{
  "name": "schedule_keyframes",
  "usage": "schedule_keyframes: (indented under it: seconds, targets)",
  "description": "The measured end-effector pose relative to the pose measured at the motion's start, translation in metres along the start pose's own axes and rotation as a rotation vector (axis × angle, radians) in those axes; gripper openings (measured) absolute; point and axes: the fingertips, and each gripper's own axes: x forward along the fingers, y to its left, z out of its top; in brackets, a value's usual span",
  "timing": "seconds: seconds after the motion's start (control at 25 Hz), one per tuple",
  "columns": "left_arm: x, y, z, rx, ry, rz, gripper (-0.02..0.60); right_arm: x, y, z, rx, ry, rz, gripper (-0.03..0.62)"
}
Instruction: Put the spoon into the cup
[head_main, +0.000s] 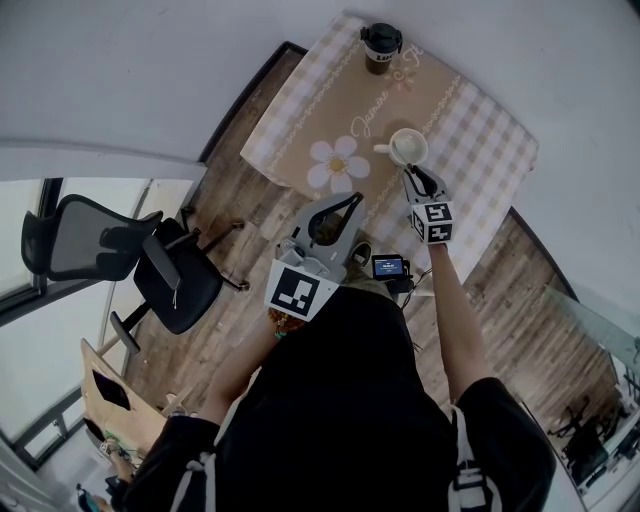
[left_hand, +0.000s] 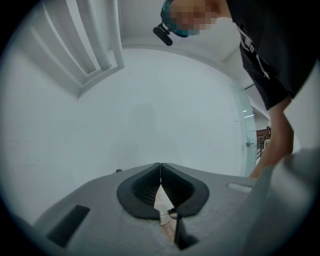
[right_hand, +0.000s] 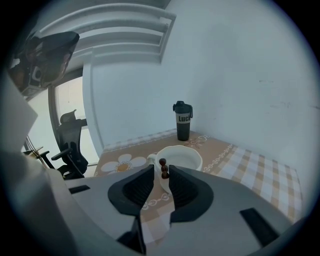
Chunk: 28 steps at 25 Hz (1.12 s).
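A white cup (head_main: 408, 147) stands on the checked tablecloth with a daisy print (head_main: 335, 163). In the right gripper view the cup (right_hand: 179, 159) sits just beyond the jaws. My right gripper (head_main: 412, 175) hovers right beside it, shut on the spoon. Only the spoon's dark, beaded handle end (right_hand: 163, 169) shows, sticking up between the jaw tips of the right gripper (right_hand: 161, 172). The spoon's bowl is hidden. My left gripper (head_main: 355, 198) is held back over the table's near edge, shut and empty. In its own view the left gripper (left_hand: 160, 166) points up at a white wall.
A dark travel bottle (head_main: 381, 47) stands at the far end of the table (head_main: 480, 140), behind the cup; it also shows as the bottle (right_hand: 182, 121) in the right gripper view. A black office chair (head_main: 150, 260) is on the wooden floor to the left. A small device with a screen (head_main: 388, 266) sits near the person's body.
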Motion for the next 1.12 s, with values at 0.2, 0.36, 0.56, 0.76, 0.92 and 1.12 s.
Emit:
schedule_keyframes:
  seconds: [0.2,0.36,0.56,0.76,0.92,1.12]
  targets:
    - [0.001,-0.003,-0.001,0.003,0.001,-0.018,0.017,-0.008,0.006,-0.005,0.018,0.005,-0.005,0.087]
    - [0.003,-0.005,-0.004,-0.041,0.003,-0.021,0.017,-0.017,0.012,-0.01,0.033,0.003,-0.007,0.087]
    - [0.009,-0.003,-0.003,-0.067,-0.016,-0.038,0.017,-0.032,0.021,-0.007,0.045,-0.023,-0.016,0.086]
    - [0.021,-0.001,-0.005,-0.042,0.007,-0.061,0.017,-0.055,0.022,0.027,0.028,-0.113,-0.024,0.084]
    - [0.032,0.002,0.001,-0.03,-0.015,-0.077,0.017,-0.084,0.024,0.069,0.013,-0.221,-0.056,0.081]
    - [0.047,0.008,0.013,-0.008,-0.041,-0.093,0.017,-0.12,0.029,0.123,-0.031,-0.344,-0.104,0.077]
